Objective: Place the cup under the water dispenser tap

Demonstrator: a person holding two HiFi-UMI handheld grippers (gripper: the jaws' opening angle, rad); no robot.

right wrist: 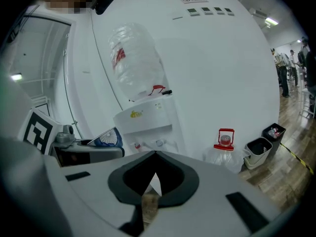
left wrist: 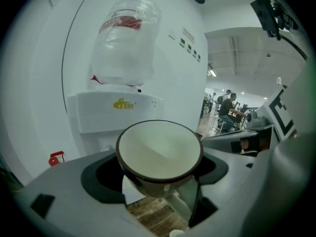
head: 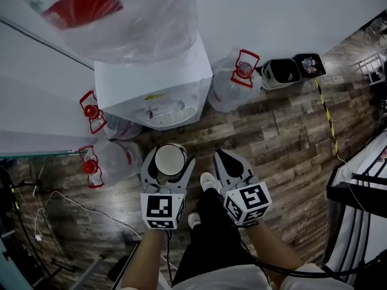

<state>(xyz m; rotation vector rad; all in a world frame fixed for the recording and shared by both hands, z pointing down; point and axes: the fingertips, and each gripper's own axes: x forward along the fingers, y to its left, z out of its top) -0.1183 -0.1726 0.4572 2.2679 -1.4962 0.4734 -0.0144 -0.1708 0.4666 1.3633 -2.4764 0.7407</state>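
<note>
The cup is clamped by the left gripper, with floor seen between it and the dispenser; the right gripper is closed, empty.

- The left gripper sits just left of centre in the lower half of the head view and points up the frame. Its jaws grip the cup from either side, mouth up.
- Its marker cube lies directly below the jaws, and the bare left forearm rises to it from the bottom edge.
- The right gripper lies just right of centre, tips tilted slightly toward upper left. Its jaws are pressed together with nothing between them.
- The bare right forearm comes up from the lower right.
- The two grippers are side by side with a narrow gap between them.
</note>
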